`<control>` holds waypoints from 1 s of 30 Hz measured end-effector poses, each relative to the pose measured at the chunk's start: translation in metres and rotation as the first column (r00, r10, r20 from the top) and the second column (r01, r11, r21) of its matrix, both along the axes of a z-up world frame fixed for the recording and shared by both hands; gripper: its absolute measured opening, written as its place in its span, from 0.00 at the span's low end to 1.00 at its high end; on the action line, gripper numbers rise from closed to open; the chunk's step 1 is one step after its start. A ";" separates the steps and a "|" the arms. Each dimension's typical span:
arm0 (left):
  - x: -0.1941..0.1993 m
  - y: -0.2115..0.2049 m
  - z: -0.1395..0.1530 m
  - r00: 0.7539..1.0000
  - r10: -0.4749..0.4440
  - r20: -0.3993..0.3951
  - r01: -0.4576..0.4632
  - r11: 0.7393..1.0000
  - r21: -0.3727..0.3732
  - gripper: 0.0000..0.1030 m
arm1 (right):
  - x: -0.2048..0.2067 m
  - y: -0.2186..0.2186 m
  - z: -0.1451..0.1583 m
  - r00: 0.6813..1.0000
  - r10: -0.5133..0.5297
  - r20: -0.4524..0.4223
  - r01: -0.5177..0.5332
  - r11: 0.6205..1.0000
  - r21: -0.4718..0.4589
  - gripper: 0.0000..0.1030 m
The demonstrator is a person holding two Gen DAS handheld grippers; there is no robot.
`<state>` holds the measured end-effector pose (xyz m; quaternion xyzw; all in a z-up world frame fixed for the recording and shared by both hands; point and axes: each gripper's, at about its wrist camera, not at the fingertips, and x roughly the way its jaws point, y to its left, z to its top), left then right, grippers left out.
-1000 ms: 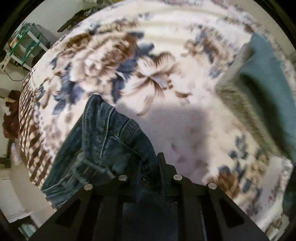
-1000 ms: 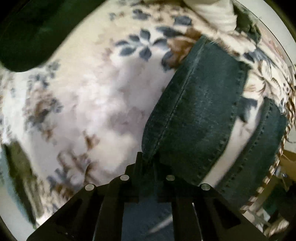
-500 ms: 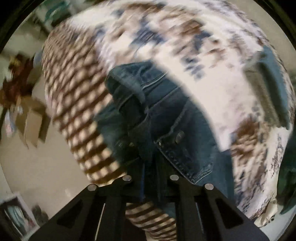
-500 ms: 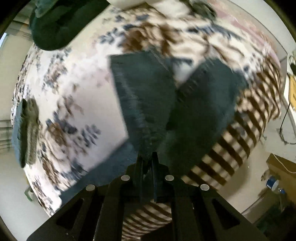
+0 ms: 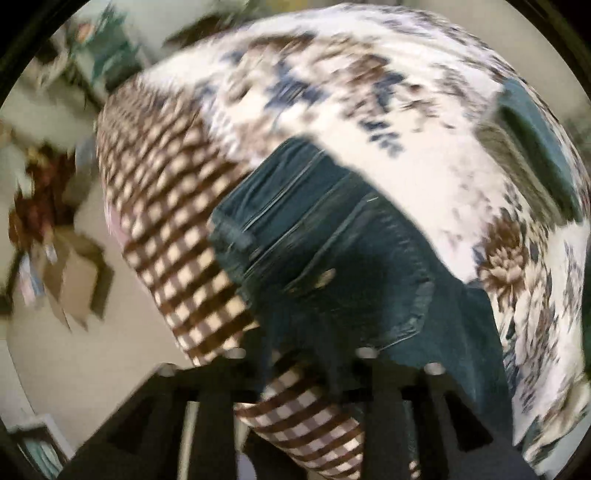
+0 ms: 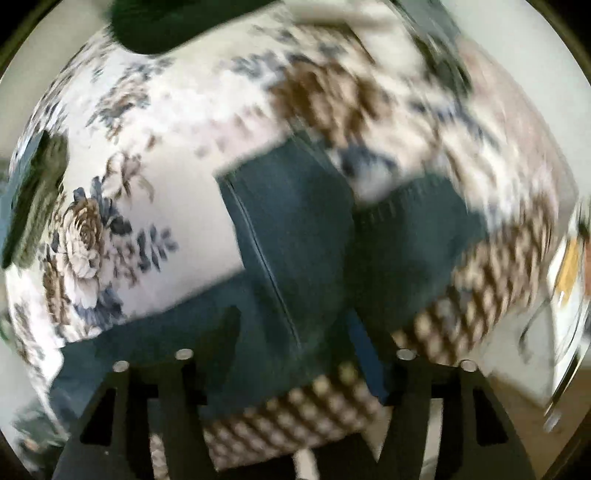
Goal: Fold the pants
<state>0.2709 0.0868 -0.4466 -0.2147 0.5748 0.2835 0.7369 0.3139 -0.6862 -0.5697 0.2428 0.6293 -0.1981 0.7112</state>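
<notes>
Dark blue jeans (image 5: 332, 236) lie on a floral blanket at the bed's near edge, waistband and button toward the left wrist view. In the right wrist view the two jean legs (image 6: 295, 229) spread apart in a V. My left gripper (image 5: 299, 354) is open, its fingers apart just above the waistband; blur hides whether they touch the cloth. My right gripper (image 6: 295, 354) is open wide, fingers either side of the leg fabric, nothing pinched.
The floral blanket (image 5: 406, 122) covers the bed, with a brown checked border (image 5: 166, 206) hanging over the near edge. A teal folded garment (image 5: 532, 136) lies at the far right. A dark green item (image 6: 177, 22) lies at the bed's far side. Cluttered floor with cardboard boxes (image 5: 74, 280) lies left.
Both grippers have opened and let go of the jeans, and pulled back from the bed. The jeans now lie flat at the bed edge. Both views are motion-blurred.
</notes>
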 end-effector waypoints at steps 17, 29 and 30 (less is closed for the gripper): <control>0.030 -0.126 -0.054 0.939 -0.330 -0.091 0.332 0.943 0.003 0.70 | 0.055 -0.074 -0.018 1.000 -0.026 -0.008 0.024 0.983 -0.184 0.00; 0.026 -0.206 -0.069 0.839 -0.498 -0.218 0.531 0.837 0.135 0.70 | 0.044 -0.073 0.014 0.992 0.010 0.125 -0.017 0.998 0.055 0.67; 0.026 -0.212 -0.073 0.827 -0.504 -0.249 0.551 0.815 0.178 0.70 | 0.059 -0.054 0.007 0.992 0.065 0.107 -0.067 0.998 0.015 0.67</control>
